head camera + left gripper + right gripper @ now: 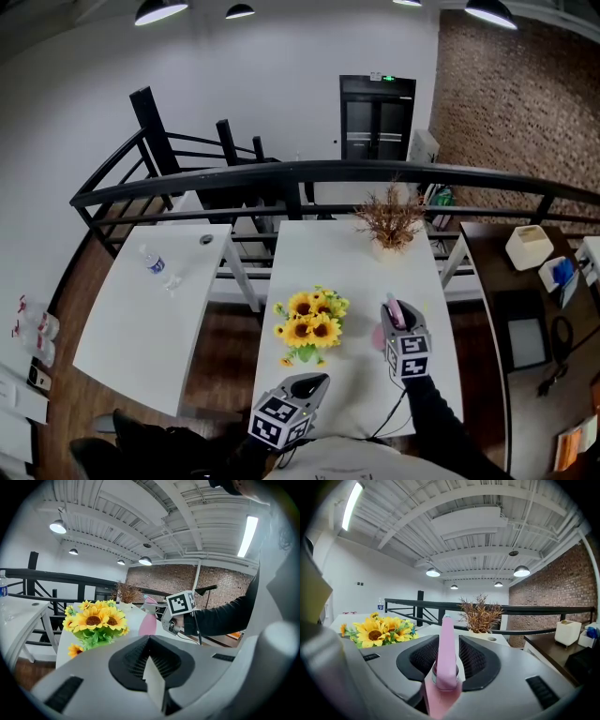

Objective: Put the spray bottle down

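Note:
A pink spray bottle [446, 653] stands upright between the jaws of my right gripper [446, 644], with thin gaps showing beside its neck, so the jaws are open around it. In the head view the bottle [382, 336] is on the right half of the white table [347, 262], under the right gripper [395, 315]. My left gripper [314, 382] hovers at the table's near edge, shut and empty. In the left gripper view its closed jaws [150, 641] point past the sunflowers toward the bottle [149, 620].
A bunch of sunflowers [309, 323] stands mid-table, left of the bottle. A pot of dried twigs [389, 225] sits at the far end. A second white table [122, 319] on the left bears a water bottle [155, 264]. A black railing [309, 173] runs behind.

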Tool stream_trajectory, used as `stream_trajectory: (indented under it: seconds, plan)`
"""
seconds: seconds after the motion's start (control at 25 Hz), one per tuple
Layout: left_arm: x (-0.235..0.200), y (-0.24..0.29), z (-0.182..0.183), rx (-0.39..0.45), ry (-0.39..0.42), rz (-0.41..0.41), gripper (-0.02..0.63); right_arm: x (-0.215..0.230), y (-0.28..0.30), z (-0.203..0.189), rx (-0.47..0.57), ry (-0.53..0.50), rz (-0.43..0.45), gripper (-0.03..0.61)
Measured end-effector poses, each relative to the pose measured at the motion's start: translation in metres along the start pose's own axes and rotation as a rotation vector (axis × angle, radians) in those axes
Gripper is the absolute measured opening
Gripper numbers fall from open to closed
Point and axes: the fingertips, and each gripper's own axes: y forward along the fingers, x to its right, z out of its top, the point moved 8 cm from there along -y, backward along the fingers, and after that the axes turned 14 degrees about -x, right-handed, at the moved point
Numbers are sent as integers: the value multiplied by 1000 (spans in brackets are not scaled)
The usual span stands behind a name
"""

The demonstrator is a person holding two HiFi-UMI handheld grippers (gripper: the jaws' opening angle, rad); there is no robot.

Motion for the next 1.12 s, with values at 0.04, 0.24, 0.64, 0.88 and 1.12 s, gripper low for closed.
stream_trajectory:
  seconds: [0.04, 0.24, 0.64, 0.88, 1.12]
  plan:
    - [0, -1, 0, 1, 0, 0, -5, -1, -1, 0, 0, 0, 2, 146]
    - [2, 0, -1, 5, -1, -2, -5, 0, -6, 0, -5, 6, 9, 201]
    - [-1, 6, -2, 3, -4, -24, -5, 9, -76, -44, -10, 167, -17, 201]
    - [7, 17, -2, -17, 26, -79, -5, 8, -112, -57, -9, 222, -2, -8]
    - [0, 12, -9, -30, 33, -104, -5, -11, -123, -39, -2, 214, 46, -11]
